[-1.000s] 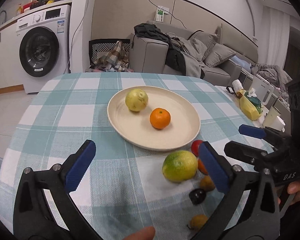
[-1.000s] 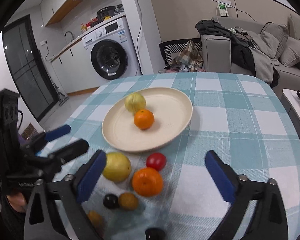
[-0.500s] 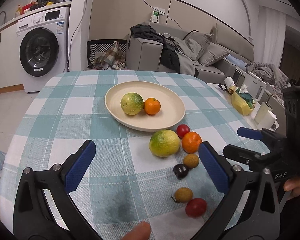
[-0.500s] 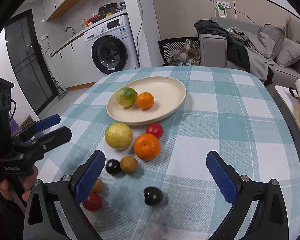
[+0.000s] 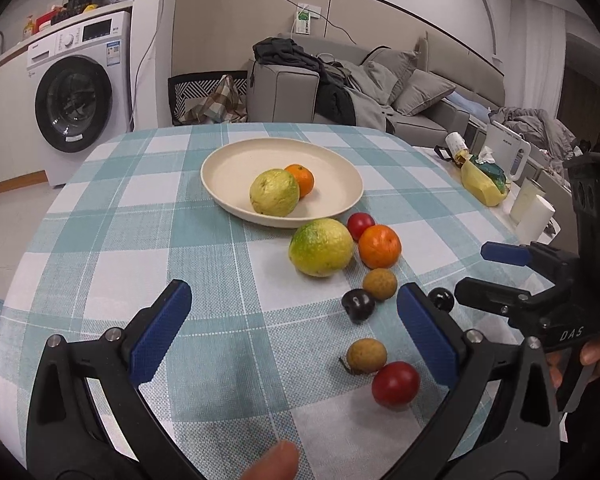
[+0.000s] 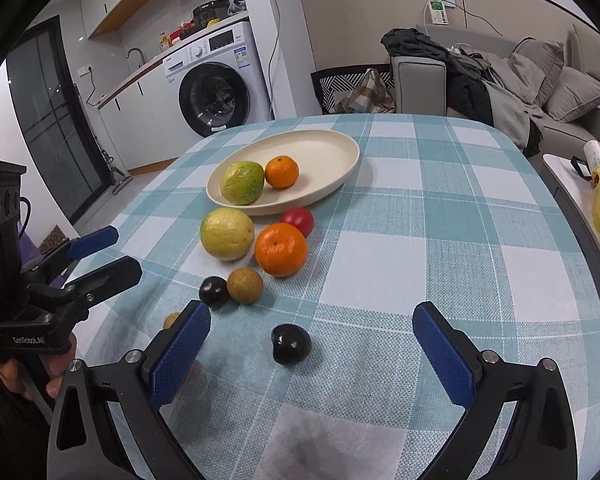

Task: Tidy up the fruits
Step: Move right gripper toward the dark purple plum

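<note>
Two hand-held grippers hover low over a round table covered in a teal and white checked cloth. The left gripper has its blue-padded jaws spread wide with nothing between them. The right gripper is likewise wide open and empty, and a dark plum lies on the cloth just ahead of its gap.

Nearest the left gripper, beside its right finger, lie a red tomato and a brown longan, touching or nearly so. A little farther sit a second dark plum and a second longan, side by side. Beyond them a large yellow-green citrus and an orange rest close together, with a small red tomato behind, between them.

The citrus lies just beside the near rim of a cream plate at the middle of the table. On the plate sit a green-yellow guava and a small mandarin, touching.

Past the table's far edge stand a white washing machine on the left, a grey sofa heaped with dark clothes in the centre, and a side counter on the right with a yellow bag and white cups.
</note>
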Action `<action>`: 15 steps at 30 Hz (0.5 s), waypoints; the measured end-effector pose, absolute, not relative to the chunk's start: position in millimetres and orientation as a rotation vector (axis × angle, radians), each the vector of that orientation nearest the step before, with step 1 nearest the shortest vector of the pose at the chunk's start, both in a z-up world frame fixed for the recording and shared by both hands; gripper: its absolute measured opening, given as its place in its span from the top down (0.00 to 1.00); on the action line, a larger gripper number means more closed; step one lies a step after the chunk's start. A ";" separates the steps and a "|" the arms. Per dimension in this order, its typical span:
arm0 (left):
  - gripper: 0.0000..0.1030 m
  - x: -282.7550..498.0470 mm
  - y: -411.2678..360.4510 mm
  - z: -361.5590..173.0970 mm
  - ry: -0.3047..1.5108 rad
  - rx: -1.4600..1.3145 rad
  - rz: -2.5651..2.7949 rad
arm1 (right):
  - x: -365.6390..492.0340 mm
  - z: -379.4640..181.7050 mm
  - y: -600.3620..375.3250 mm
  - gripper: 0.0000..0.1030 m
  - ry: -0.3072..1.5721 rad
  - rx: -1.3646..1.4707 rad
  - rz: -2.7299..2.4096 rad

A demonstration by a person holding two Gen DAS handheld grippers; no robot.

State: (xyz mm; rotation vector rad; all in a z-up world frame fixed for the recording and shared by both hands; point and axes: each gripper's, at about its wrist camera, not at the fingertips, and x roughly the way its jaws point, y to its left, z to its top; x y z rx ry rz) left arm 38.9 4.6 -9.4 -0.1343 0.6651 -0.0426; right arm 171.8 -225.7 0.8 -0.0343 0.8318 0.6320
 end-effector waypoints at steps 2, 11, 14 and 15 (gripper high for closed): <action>0.01 37.4 5.7 -12.8 0.664 -0.145 -0.043 | 171.9 -2.4 -225.6 0.00 0.840 -0.032 0.632; 0.01 34.9 -6.1 -19.0 0.696 -0.094 -0.065 | 169.7 -21.3 -211.3 0.00 0.907 -0.107 0.660; 0.00 33.3 -11.9 -21.0 0.706 -0.067 -0.088 | 170.9 -25.3 -212.1 0.01 0.935 -0.074 0.687; 0.00 32.0 -14.1 -21.3 0.702 -0.060 -0.097 | 169.9 -25.2 -212.6 0.02 0.934 -0.063 0.702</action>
